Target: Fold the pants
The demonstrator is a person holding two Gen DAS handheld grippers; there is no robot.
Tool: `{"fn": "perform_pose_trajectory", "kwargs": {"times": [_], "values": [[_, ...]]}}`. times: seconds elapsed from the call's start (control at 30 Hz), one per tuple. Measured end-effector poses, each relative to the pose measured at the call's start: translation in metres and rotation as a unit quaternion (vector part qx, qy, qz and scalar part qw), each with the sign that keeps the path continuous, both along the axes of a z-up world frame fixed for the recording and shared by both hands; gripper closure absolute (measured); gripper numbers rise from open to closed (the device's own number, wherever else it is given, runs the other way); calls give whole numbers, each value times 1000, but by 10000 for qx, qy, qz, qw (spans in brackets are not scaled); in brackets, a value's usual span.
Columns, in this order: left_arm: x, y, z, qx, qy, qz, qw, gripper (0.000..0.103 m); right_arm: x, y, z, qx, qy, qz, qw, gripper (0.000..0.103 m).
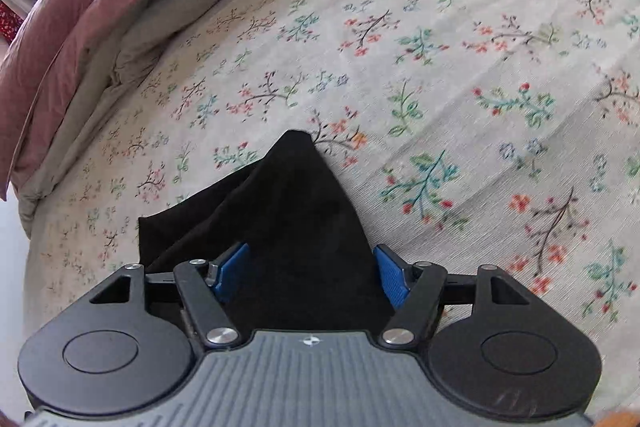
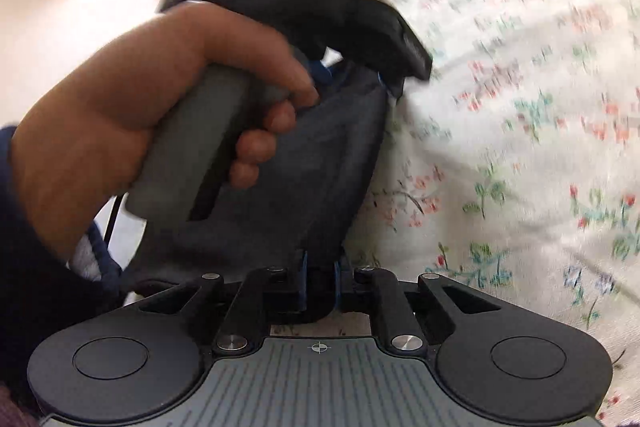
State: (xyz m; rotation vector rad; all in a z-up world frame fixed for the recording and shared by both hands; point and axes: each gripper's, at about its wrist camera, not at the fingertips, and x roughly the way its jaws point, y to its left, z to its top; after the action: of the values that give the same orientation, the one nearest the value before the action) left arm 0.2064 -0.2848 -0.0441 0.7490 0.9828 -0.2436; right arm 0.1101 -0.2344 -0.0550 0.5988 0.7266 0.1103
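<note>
The right claw (image 2: 319, 277) is pinching the black fabric pants (image 1: 280, 227) above the floral bedsheet (image 1: 440, 67) (likely for folding), while the left claw (image 1: 308, 267) is gaping around them.

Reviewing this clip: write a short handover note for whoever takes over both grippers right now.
Left gripper: jaws open, blue pads either side of the black fabric pants, not clamped.
Right gripper: shut on the same dark pants fabric; view blurred by motion.
The left hand holding the left gripper shows in the right view.
Pants lie bunched on the floral bedsheet.
Done: no neat fold visible.
Left: probably spread and fold.
</note>
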Motion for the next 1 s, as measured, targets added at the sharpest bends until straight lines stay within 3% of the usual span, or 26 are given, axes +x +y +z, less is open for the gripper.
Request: {"fn": "perform_pose_trajectory", "kwargs": {"times": [0.1, 0.2, 0.23, 0.27, 0.5, 0.67, 1.0], "values": [[0, 0, -1, 99, -45, -22, 9999, 19, 1, 13, 9, -465, -136, 147, 9987, 91], [-3, -3, -3, 123, 103, -95, 9998, 51, 0, 18, 11, -590, -154, 143, 9980, 91], [-3, -2, -1, 30, 247, -42, 9997, 69, -1, 20, 13, -590, -178, 139, 9980, 91], [-2, -1, 1, -51, 314, 42, 9995, 76, -2, 20, 14, -590, -208, 144, 9979, 91], [-2, 9, 39, -839, 262, 298, 9957, 79, -15, 3, 29, -379, -475, 271, 9978, 93], [-5, 7, 71, -1663, 416, 497, 9839, 79, -35, -16, 49, -401, -760, 344, 9957, 93], [-43, -74, 123, -2596, 351, 247, 9648, 79, -103, -92, 90, -661, -1552, 105, 9856, 93]]}}
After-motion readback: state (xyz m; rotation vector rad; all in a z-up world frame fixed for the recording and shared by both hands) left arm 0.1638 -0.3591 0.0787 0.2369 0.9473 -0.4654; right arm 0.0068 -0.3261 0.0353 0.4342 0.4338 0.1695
